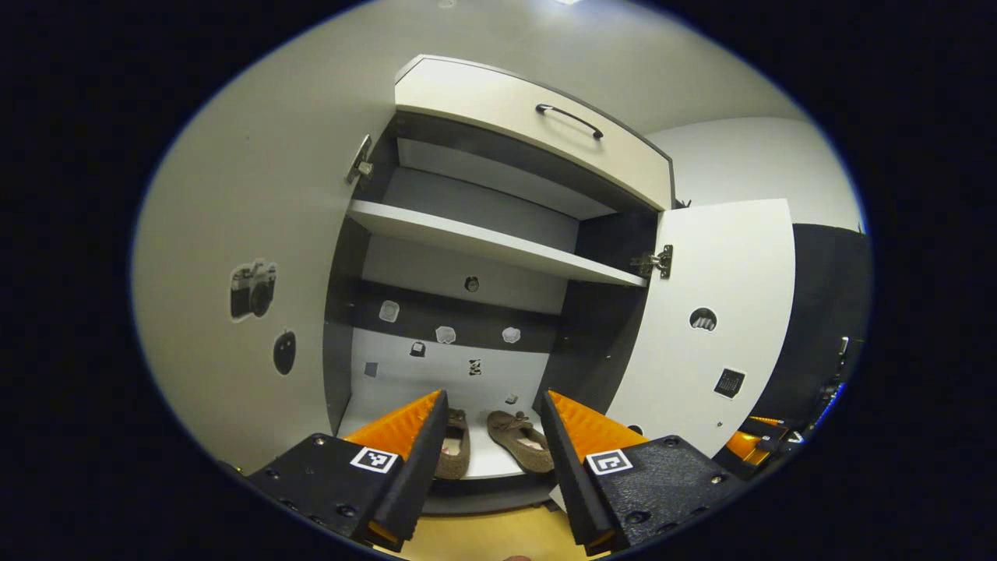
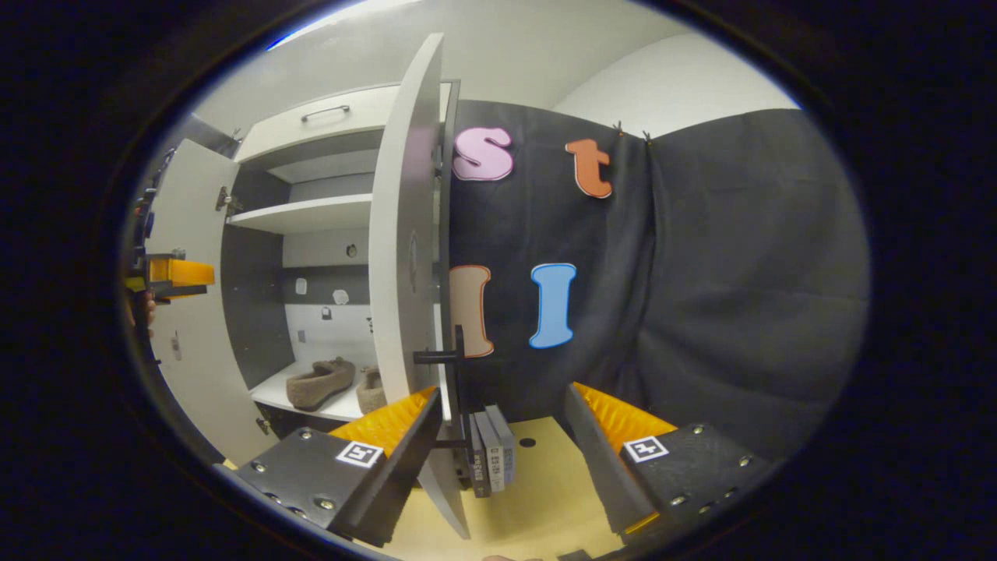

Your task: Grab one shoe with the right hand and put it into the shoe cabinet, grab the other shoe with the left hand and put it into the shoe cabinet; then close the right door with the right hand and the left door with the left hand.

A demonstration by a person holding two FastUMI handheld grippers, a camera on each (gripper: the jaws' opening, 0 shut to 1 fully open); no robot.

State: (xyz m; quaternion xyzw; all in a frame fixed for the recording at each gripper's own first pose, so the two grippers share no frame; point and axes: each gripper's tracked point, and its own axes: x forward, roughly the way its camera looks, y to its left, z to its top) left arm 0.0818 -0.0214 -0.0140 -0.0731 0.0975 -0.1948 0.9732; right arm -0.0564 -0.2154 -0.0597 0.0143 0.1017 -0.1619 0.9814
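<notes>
Two brown shoes [image 1: 456, 444] [image 1: 520, 440] lie side by side on the bottom shelf of the open shoe cabinet [image 1: 483, 241]. My left gripper [image 1: 494, 413] is open in front of that shelf, holding nothing. The left door [image 1: 234, 273] and the right door [image 1: 709, 327] both stand wide open. In the right gripper view the right door [image 2: 405, 257] shows edge-on, its black handle [image 2: 440, 357] just above my open right gripper [image 2: 502, 405]. The door's lower edge runs down between the fingers, close to the left one. The shoes [image 2: 319, 382] [image 2: 372, 389] show past the door.
A drawer front with a black handle [image 1: 568, 119] tops the cabinet. Several small grey upright items [image 2: 491, 456] stand on the yellow floor [image 2: 537, 483] behind the right door. The left gripper [image 2: 175, 274] shows far left, by the left door. Black cloth wall [image 2: 701, 312] hangs to the right.
</notes>
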